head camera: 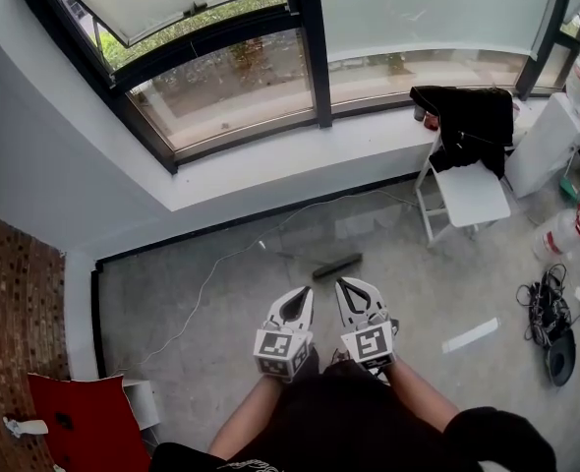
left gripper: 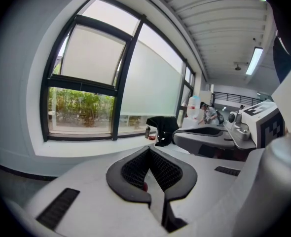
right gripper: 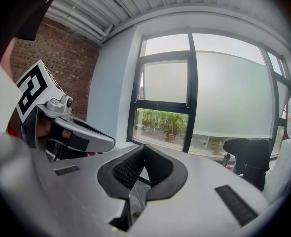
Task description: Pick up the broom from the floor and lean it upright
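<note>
The left gripper and the right gripper are held side by side, close in front of the body, with both forearms drawn in. They are pointed slightly downward, toward the window. The jaws of each are pressed together, and nothing is pinched between them. The broom is seen lying on the floor, beyond the jaw tips, and it is not touched.
</note>
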`<state>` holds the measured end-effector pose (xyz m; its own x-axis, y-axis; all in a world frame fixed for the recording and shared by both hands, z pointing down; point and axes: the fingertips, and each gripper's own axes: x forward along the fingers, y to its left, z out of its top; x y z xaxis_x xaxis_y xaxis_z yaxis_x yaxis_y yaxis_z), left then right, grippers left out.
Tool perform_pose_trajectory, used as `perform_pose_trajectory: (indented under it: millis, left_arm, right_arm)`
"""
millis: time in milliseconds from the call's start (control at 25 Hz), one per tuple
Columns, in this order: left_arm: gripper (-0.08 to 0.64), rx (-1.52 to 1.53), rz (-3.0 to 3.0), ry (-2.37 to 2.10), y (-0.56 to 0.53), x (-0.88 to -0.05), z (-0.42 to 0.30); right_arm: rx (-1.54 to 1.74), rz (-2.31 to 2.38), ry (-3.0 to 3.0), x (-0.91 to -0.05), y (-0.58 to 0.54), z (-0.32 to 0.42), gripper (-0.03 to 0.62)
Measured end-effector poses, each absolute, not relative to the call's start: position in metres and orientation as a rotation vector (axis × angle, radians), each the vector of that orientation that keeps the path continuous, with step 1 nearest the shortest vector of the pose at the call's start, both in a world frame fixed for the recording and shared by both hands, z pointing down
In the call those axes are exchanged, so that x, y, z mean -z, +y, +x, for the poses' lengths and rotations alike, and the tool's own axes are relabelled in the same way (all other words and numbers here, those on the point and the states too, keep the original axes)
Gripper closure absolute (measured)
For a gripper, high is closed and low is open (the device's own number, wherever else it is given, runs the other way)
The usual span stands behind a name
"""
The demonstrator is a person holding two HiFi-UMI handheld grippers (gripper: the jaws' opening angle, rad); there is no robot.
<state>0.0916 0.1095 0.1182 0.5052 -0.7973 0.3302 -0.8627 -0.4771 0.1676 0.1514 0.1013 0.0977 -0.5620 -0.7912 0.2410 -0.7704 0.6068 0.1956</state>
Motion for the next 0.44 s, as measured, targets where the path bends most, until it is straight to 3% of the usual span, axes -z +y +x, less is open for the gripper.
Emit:
perform_pose_trajectory:
  millis: [440]
  left_arm:
    - [0.554,-0.275,2.425,-1.437,0.112,-0.117,0.074]
  right_arm:
    - [0.092,1.244,-2.55,-0.102,0.113,0.135,0.584]
